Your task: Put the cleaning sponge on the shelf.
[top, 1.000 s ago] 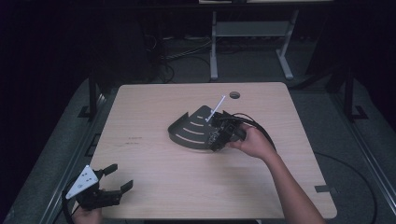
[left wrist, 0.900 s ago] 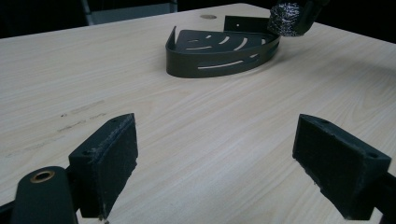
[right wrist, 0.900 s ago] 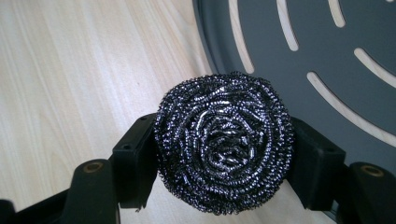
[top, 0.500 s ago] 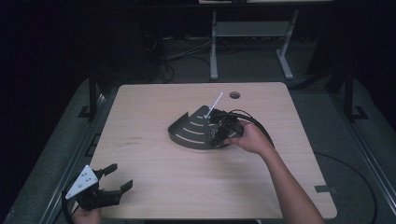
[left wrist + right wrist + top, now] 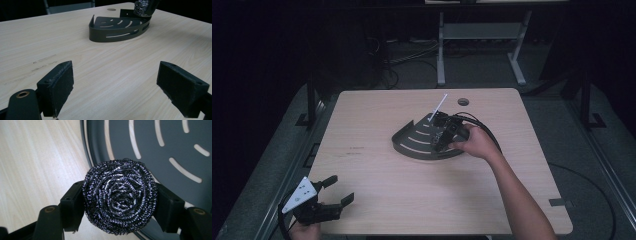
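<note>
Over the slotted tray (image 5: 160, 142), a steel scourer (image 5: 120, 198) is clamped in the right tongs (image 5: 119, 205); left tongs (image 5: 122, 93) are held wide. Snagging on slots is possible.

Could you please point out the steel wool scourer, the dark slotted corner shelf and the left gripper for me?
steel wool scourer (image 5: 120, 196): right gripper view, centre of its coiled face.
corner shelf (image 5: 113, 35): left gripper view, its curved slotted front wall.
left gripper (image 5: 338, 189): high view, the gap between its open fingertips.
</note>
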